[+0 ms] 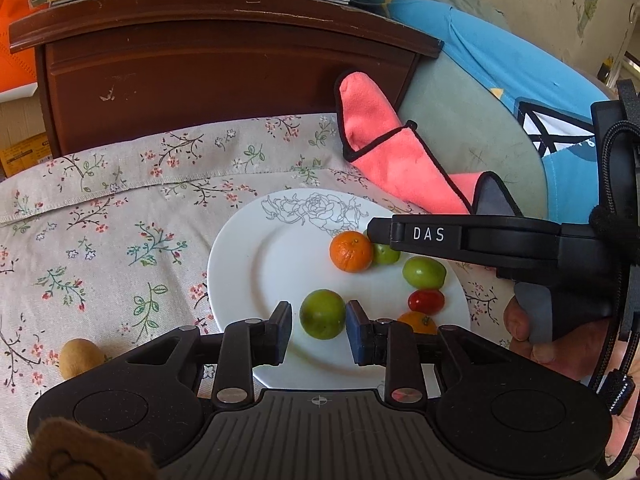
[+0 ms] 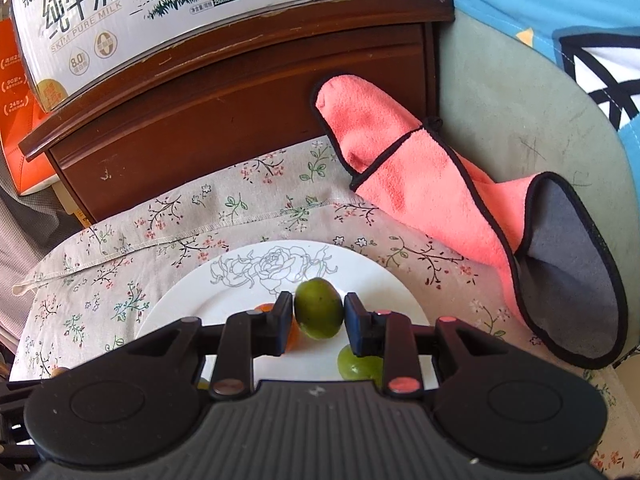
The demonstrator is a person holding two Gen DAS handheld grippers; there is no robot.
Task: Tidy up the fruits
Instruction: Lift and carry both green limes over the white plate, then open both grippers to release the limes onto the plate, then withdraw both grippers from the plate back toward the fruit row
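Your left tongs point(image 1: 320, 330) stand around the near green fruit point(image 1: 322, 314), which lies on the near part of the white plate point(image 1: 240, 264). The right pad seems to touch it, but a thin strip of plate shows at the left pad, so I judge this grip as loose. Your right tongs point(image 2: 319, 322) pinch the far green fruit point(image 2: 318, 308) at the far right of the plate, just beside the mandarin point(image 1: 351, 251).

Both fruits are round and the plate is smooth. If you pull the left tongs back with a pad touching, the fruit can roll toward the rim. If the right tongs let go too high, the fruit can knock the mandarin away. The kiwi point(image 1: 78, 358) lies on the floral cloth point(image 1: 100, 240), left of the plate.
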